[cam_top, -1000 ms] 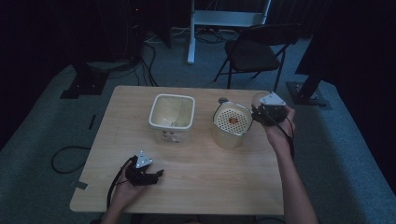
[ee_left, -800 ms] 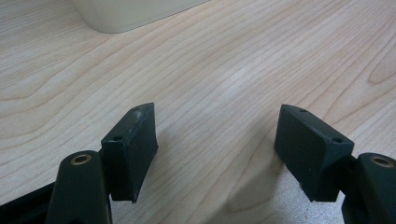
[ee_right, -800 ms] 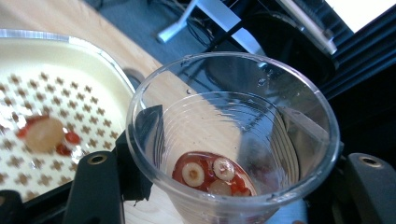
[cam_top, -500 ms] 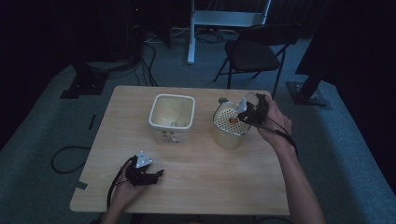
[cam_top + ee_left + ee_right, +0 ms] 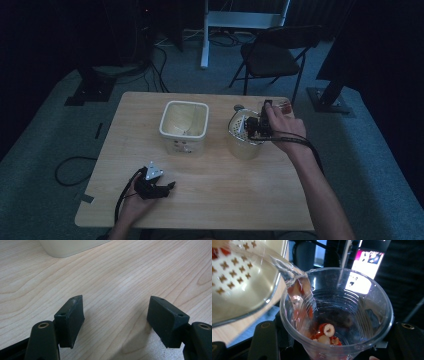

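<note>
My right gripper (image 5: 266, 116) is shut on a clear plastic cup (image 5: 278, 106), tipped over the right edge of a round white strainer bowl (image 5: 239, 136). In the right gripper view the cup (image 5: 352, 302) sits between the jaws of the right gripper (image 5: 332, 342), with red and white pieces (image 5: 326, 333) in its bottom. A stream of water (image 5: 295, 281) runs between the cup's rim and the perforated strainer (image 5: 242, 285). My left gripper (image 5: 165, 188) lies on the table (image 5: 230, 195) near the front left. Its jaws stand open over bare wood, seen from the left gripper (image 5: 116, 317) itself.
A square cream bin (image 5: 170, 131) stands left of the strainer, and its base (image 5: 70, 246) is far ahead of the left jaws. A small round object (image 5: 239, 106) lies behind the strainer. A folding chair (image 5: 272, 55) stands beyond the table's far edge.
The right hand has carried the cup leftward from the strainer's right side to over its rim and tipped it. The left gripper has not moved.
</note>
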A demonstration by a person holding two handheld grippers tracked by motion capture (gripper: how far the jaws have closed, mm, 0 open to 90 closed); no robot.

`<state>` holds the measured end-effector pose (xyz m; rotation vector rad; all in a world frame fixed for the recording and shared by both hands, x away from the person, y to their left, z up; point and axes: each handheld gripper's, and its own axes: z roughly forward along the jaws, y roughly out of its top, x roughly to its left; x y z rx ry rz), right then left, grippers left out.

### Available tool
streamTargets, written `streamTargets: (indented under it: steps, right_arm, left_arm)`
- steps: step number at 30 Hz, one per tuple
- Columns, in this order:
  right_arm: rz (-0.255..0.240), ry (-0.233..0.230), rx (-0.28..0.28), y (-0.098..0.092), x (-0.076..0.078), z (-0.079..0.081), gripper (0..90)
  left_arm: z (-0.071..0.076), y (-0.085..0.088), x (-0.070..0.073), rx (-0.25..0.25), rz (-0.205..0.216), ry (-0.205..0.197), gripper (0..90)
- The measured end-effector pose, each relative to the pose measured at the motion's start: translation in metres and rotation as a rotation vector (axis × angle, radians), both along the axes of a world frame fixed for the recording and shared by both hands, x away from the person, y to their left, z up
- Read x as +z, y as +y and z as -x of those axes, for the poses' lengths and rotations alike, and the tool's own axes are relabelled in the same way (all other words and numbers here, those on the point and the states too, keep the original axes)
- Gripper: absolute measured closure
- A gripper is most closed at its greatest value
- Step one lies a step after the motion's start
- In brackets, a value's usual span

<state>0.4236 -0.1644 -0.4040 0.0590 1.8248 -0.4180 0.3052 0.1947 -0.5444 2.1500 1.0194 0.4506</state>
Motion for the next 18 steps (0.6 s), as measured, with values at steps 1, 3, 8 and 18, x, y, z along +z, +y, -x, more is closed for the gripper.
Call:
streamTargets:
  steps: [1,3,8,18]
  right_arm:
    - [0.029,-0.012,0.006,0.0014,-0.0013,0.0007,37.3]
    - [0.082,-0.025,0.015,0.0037,-0.0017,0.0019,37.5]
    - [0.166,-0.052,0.042,0.0058,-0.0037,0.0045,37.6]
    - [0.239,-0.065,0.076,0.0091,-0.0042,0.0078,38.5]
  left_arm:
    - [0.0000,-0.0001,0.0000,0.001,0.001,0.000,30.6]
    - [0.0000,0.0000,0.0000,0.000,0.000,0.000,30.5]
    - [0.0000,0.0000,0.0000,0.000,0.001,0.000,30.6]
    - [0.0000,-0.0001,0.0000,0.000,0.001,0.000,30.6]
